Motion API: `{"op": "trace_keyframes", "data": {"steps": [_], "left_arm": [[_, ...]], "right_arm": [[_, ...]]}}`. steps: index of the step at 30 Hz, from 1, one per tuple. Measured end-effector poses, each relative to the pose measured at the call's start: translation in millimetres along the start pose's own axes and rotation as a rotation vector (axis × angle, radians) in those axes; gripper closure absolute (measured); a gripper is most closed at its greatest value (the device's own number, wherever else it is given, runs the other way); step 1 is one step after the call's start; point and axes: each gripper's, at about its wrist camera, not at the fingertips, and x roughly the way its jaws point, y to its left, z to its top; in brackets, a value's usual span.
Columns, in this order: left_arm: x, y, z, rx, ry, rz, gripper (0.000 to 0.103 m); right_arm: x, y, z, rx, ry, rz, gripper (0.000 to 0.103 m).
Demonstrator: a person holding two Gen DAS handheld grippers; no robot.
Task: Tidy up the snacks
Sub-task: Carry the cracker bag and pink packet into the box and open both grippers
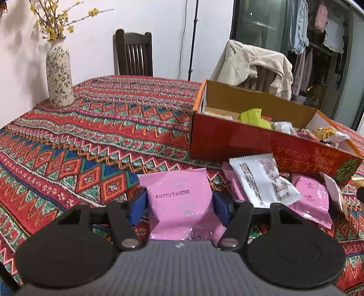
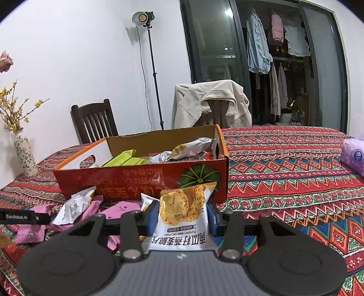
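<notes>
The left gripper point(image 1: 179, 202) is squeezing a pink snack pack point(image 1: 182, 200) between its blue pads, low over the striped tablecloth point(image 1: 91, 141). The right gripper point(image 2: 182, 216) is holding a white crisp pack point(image 2: 182, 214) in front of the red box point(image 2: 127, 179). More snacks are lying inside that box.

A lived-in home dining room

A table under a bright patterned tablecloth point(image 1: 109, 118) has dark wooden chairs point(image 1: 133, 53) around it, a beige jacket point(image 2: 211, 102) over one; a flowered vase point(image 1: 58, 72) holds yellow blossom branches, and clothes point(image 2: 259, 47) hang behind a dark glass sliding door point(image 2: 209, 41). A studio lamp on a stand point(image 2: 143, 19) sits by the wall.
</notes>
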Motion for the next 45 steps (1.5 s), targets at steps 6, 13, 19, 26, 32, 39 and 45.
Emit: {"op": "trace_keyframes", "data": {"steps": [6, 13, 19, 26, 32, 39, 45], "left_arm": [[-15.4, 6.1, 8.4, 0.003, -0.062, -0.033, 0.040], [-34.4, 3.7, 22.8, 0.024, -0.136, -0.093, 0.040], [-43.1, -7.4, 38.7, 0.047, -0.183, -0.148, 0.039], [-46.4, -31.0, 60.1, 0.095, -0.243, -0.189, 0.039], [-40.5, -50.3, 79.3, 0.112, -0.273, -0.224, 0.039], [-15.3, -73.6, 102.4, 0.111, -0.270, -0.241, 0.039], [12.5, -86.7, 115.7, 0.099, -0.268, -0.240, 0.039]], "right_arm": [[-5.9, 2.5, 0.0, -0.019, -0.026, 0.016, 0.061], [-11.7, 14.0, 7.7, -0.074, -0.055, 0.010, 0.061], [-15.6, 21.0, 24.3, -0.099, -0.084, 0.009, 0.061], [-12.1, 28.5, 50.4, -0.111, -0.125, 0.007, 0.061], [0.7, 32.0, 73.2, -0.110, -0.147, 0.005, 0.061], [30.8, 37.4, 95.7, -0.098, -0.152, -0.007, 0.061], [62.2, 35.3, 103.9, -0.068, -0.143, -0.014, 0.061]]}}
